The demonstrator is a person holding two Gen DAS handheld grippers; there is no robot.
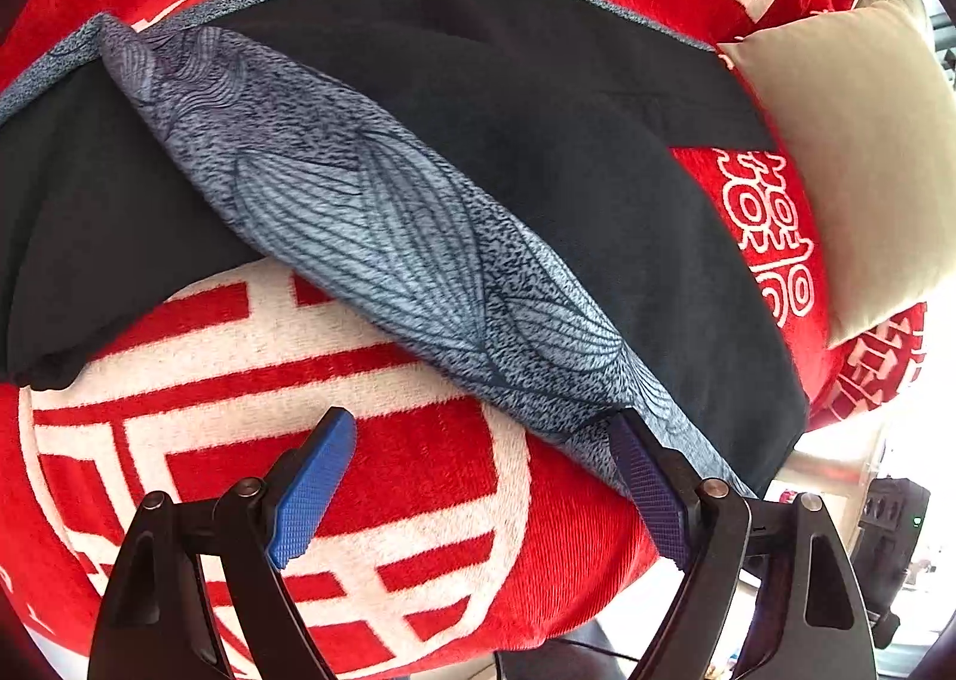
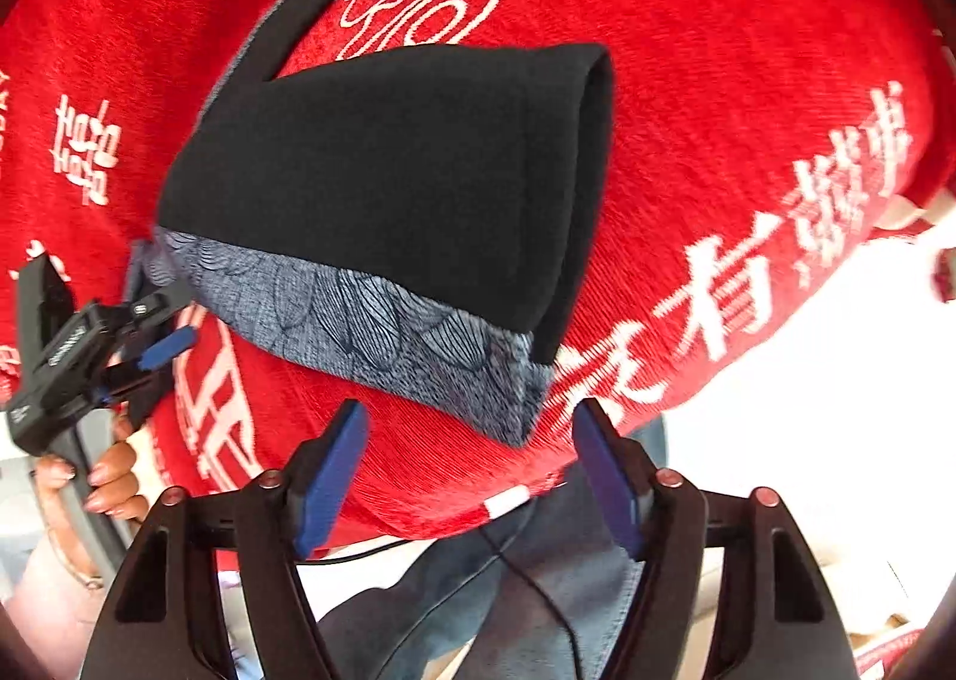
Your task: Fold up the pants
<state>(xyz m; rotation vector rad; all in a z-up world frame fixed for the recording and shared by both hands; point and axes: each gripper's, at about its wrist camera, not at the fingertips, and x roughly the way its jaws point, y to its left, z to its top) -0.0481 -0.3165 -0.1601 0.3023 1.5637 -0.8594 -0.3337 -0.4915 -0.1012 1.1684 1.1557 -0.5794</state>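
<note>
Black pants [image 1: 538, 142] with a grey leaf-patterned band [image 1: 370, 214] lie spread on a red blanket [image 1: 388, 471]. My left gripper [image 1: 478, 423] hovers open over the band's near end. That end of the cloth runs past the outer side of its right finger, and the pads press on nothing. In the right wrist view the pants [image 2: 388, 160] lie folded over, the patterned band [image 2: 370, 327] along their near edge. My right gripper [image 2: 472, 411] stands open, the band's corner just ahead between its fingertips, unpinched. The left gripper [image 2: 161, 333] shows at the band's other end.
A beige pillow [image 1: 854, 154] rests on the blanket at the right. The blanket [image 2: 717, 82] drops off at its near edge. Below it are a person's jeans [image 2: 538, 590] and a thin black cable [image 2: 526, 566]. A hand [image 2: 113, 477] holds the left gripper's handle.
</note>
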